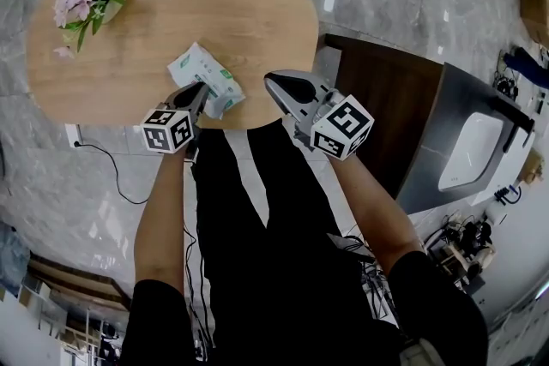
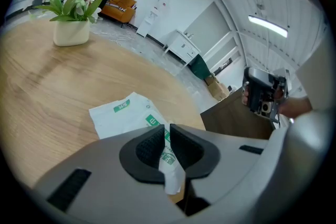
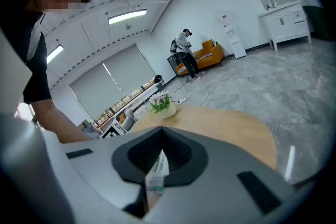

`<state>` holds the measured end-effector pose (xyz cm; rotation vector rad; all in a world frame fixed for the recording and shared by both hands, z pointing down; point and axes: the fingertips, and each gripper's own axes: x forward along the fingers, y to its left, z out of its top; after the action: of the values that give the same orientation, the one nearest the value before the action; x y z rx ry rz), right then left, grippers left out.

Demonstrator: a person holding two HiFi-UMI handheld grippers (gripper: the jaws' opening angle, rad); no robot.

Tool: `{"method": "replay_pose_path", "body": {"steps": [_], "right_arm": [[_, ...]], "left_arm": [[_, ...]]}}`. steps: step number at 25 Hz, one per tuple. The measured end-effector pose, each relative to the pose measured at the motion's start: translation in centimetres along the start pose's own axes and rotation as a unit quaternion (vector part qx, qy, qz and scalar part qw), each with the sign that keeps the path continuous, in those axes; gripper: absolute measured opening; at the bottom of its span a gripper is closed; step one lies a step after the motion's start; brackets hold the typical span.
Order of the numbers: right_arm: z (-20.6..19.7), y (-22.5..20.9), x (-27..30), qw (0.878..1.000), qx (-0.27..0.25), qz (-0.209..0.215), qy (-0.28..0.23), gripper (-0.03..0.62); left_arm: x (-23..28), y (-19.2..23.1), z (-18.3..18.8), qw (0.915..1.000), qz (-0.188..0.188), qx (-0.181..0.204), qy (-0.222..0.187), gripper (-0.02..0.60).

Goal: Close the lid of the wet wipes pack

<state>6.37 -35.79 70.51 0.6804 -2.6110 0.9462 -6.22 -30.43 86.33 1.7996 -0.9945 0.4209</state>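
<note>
Both were clamped shut: left gripper on the near edge of the white-and-green plastic wet wipes pack, right gripper on a white-and-green scrap; lid closure couldn't be judged.

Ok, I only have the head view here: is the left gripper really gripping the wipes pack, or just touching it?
Observer: Gripping. The left gripper view shows the left gripper shut on a thin flap at the edge of the wipes pack.
Reviewer: And the other one, off to the side, is it empty?
Observer: No. Its own view shows the right gripper shut on a small white and green scrap; what the scrap is, I cannot tell.
</note>
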Motion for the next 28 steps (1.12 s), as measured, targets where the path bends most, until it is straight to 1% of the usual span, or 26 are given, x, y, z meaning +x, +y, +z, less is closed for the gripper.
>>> {"method": "replay_pose_path", "body": {"steps": [5, 11, 18, 28], "right_arm": [[0.1, -0.9, -0.7, 1.000, 0.009, -0.004, -0.007, 0.009], [-0.1, -1.7, -1.5, 1.000, 0.013, -0.009, -0.009, 0.009], [-0.1, -2.3, -1.9, 1.000, 0.018, -0.010, -0.013, 0.009], [-0.4, -3.5, -2.6, 0.999, 0.024, -0.015, -0.016, 0.009]], "left_arm": [[0.9, 0.4, -0.3, 0.9989, 0.028, 0.026, 0.028, 0.036], [1.6, 0.6, -0.7, 0.9953, 0.058, 0.051, 0.058, 0.025], [2.6, 0.9, -1.1, 0.9881, 0.085, 0.078, 0.101, 0.023], [3.3, 1.2, -1.5, 0.9768, 0.119, 0.111, 0.140, 0.017]]}}
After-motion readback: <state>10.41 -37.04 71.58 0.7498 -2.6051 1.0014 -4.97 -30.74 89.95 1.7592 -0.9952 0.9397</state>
